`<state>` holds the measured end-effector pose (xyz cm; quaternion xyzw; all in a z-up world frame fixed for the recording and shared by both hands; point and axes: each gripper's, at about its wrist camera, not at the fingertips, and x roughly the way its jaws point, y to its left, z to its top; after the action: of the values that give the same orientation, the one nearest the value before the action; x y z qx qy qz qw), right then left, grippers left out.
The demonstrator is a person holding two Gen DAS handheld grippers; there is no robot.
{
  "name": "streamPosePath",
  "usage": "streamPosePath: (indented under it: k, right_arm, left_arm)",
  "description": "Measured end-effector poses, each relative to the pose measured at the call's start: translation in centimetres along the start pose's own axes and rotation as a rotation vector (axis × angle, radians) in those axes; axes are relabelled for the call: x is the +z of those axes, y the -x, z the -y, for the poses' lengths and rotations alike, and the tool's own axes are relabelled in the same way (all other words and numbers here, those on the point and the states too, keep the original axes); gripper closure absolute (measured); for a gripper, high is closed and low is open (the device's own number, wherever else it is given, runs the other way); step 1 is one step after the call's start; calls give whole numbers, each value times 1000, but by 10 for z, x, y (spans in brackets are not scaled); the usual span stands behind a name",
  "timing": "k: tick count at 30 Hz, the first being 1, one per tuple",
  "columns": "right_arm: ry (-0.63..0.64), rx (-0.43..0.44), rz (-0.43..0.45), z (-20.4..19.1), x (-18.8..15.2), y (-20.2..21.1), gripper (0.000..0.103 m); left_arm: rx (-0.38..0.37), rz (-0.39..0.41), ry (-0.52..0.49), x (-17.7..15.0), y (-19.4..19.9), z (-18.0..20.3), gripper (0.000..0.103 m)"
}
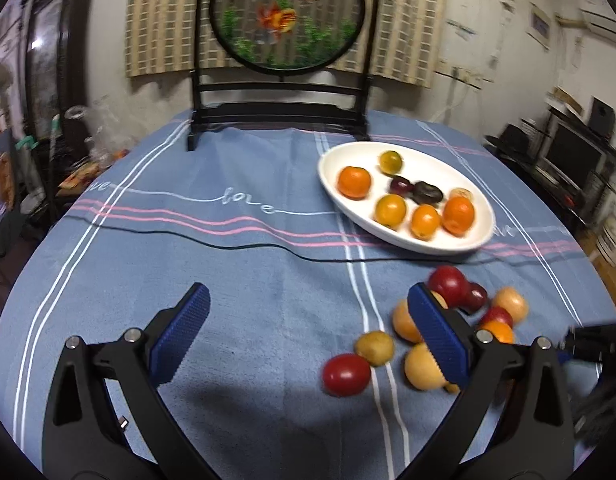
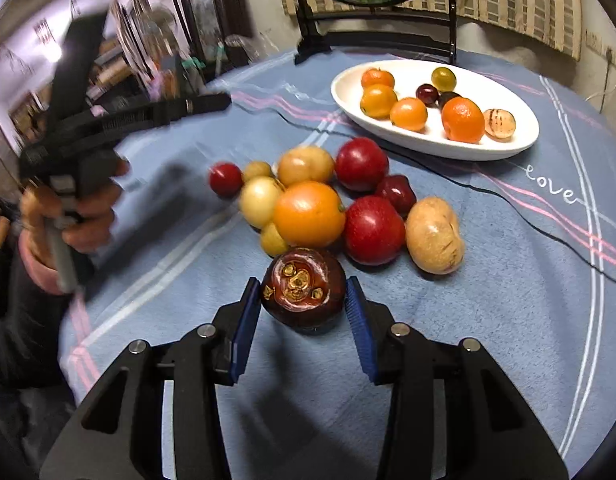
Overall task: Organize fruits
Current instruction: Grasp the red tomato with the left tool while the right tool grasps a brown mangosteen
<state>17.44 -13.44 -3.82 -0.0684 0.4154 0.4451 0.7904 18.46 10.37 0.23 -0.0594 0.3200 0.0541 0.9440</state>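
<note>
A white oval plate (image 1: pixel 411 240) (image 2: pixel 427 146) at the far right of the table holds several small fruits, orange, yellow and dark. A pile of loose fruit lies on the blue cloth: red ones (image 2: pixel 372 229), an orange one (image 2: pixel 309 214), yellow ones (image 2: pixel 433 236). My right gripper (image 2: pixel 304 294) has its blue pads on both sides of a dark brown mangosteen (image 2: pixel 304 290) that rests on the cloth; contact looks close. My left gripper (image 1: pixel 308 300) is open and empty, left of the pile (image 1: pixel 451 320), and also shows in the right wrist view (image 2: pixel 212 102).
A black stand with a round goldfish screen (image 1: pixel 286 16) stands at the table's far edge. A thin black cable (image 1: pixel 268 246) runs across the cloth in front of the plate. Cluttered furniture surrounds the table.
</note>
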Motion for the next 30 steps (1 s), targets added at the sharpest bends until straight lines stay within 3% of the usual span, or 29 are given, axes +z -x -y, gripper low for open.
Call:
streamPosePath:
  k: [2,5,8,10,11,21,30]
  right_arm:
    - [-45,49,41,8,2,10,59]
    - [-104,50,76,21,3,19,59]
    - [-151,38,74,29,3,18,59]
    - [-153,31,68,28,3,16,59]
    - [-151,32,66,27,3,15,59]
    - [-147,28,72,26,1,18,59]
    - [-141,26,64,25,0,18,59]
  left_arm:
    - [-29,2,-61,-5,4,2,3]
    - [-132,-52,-171,-17,4,9,5]
    - [-134,-85,-253,-30,1,16,24]
    - [-152,-127,-274,-35,-4,19,43]
    - [-153,-139,-280,-37,-6,20,46]
    - [-169,-196,-272,-40,-17,19,47]
    - [-177,-247,-281,-43,-26,24,57]
